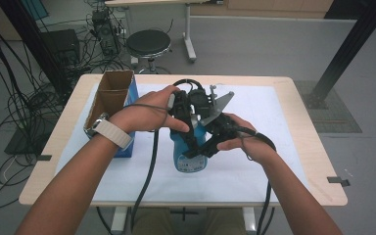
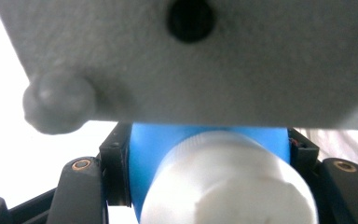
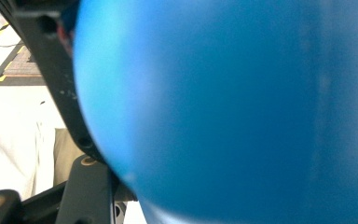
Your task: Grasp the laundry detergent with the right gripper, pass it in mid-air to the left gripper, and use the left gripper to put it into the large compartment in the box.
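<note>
Table [image 1: 303, 147] is covered by a white sheet [image 1: 269, 112]; a cardboard box [image 1: 111, 98] with blue sides is stood open at its left, just beside the left forearm. Blue bottle [image 1: 188, 159] is held upright over the sheet near the middle, base close to it, contact not resolvable. Left gripper [image 1: 186, 115] is clamped on the bottle's upper part: in the left gripper view both jaws are pressed against the blue neck just behind the white cap [image 2: 228, 186]. Right gripper [image 1: 210, 142] is clamped on the blue body from the right, jaws tight on its wall.
</note>
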The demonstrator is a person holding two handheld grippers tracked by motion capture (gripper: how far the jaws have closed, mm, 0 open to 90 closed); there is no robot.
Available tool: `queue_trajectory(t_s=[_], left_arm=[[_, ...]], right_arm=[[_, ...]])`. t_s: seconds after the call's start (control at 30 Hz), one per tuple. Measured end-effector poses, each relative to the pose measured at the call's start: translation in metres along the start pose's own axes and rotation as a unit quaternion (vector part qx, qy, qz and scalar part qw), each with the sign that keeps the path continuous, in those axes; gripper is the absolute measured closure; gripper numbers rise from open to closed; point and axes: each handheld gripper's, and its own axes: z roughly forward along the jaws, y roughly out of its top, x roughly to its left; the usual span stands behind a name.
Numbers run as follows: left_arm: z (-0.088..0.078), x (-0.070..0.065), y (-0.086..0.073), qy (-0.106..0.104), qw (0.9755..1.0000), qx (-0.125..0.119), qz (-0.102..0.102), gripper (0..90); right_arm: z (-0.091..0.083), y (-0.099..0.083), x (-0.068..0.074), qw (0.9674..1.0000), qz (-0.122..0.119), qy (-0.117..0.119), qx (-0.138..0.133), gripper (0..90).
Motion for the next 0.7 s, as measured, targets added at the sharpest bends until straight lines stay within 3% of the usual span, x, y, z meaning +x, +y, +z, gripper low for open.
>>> queue_trajectory(t_s=[0.03, 0.07, 0.1, 0.17, 0.3, 0.4, 0.43, 0.5, 0.6, 0.7], left_arm=[[0.0, 0.0, 0.0, 0.003, 1.0, -0.001, 0.0, 37.4], [0.0, 0.0, 0.0, 0.003, 1.0, 0.002, -0.003, 37.4], [0.0, 0.001, 0.0, 0.005, 1.0, -0.002, -0.007, 37.4], [-0.001, 0.001, -0.001, 0.006, 0.9999, 0.001, -0.01, 37.4], [-0.003, 0.001, -0.002, 0.012, 0.9998, 0.005, -0.014, 37.4], [-0.006, 0.001, -0.004, 0.017, 0.9996, 0.011, -0.019, 37.3], [-0.006, 0.001, -0.004, 0.018, 0.9995, 0.012, -0.021, 37.3], [-0.007, 0.002, -0.004, 0.02, 0.9993, 0.015, -0.028, 37.3], [-0.007, 0.003, -0.006, 0.025, 0.9987, 0.02, -0.04, 37.3], [-0.01, 0.006, -0.007, 0.036, 0.9977, 0.019, -0.055, 37.3]], right_arm=[[0.0, 0.0, 0.0, 1.0, 0.0, 0.003, -0.003, 41.2], [0.001, -0.002, -0.003, 0.9998, -0.019, 0.004, -0.01, 37.6], [0.0, -0.001, 0.0, 1.0, -0.002, 0.004, -0.004, 33.7], [0.001, -0.005, -0.001, 0.9998, -0.017, 0.005, 0.007, 29.9], [-0.006, -0.018, -0.005, 0.9995, 0.008, 0.003, 0.03, 25.1], [-0.014, -0.03, -0.007, 0.998, 0.035, -0.001, 0.053, 21.9], [-0.018, -0.034, -0.008, 0.9967, 0.054, -0.002, 0.059, 18.9], [-0.025, -0.039, -0.01, 0.9945, 0.071, -0.017, 0.076, 15.9], [-0.038, -0.044, -0.011, 0.992, 0.074, -0.051, 0.089, 9.8], [-0.054, -0.048, -0.012, 0.9891, 0.078, -0.073, 0.102, 9.1]])
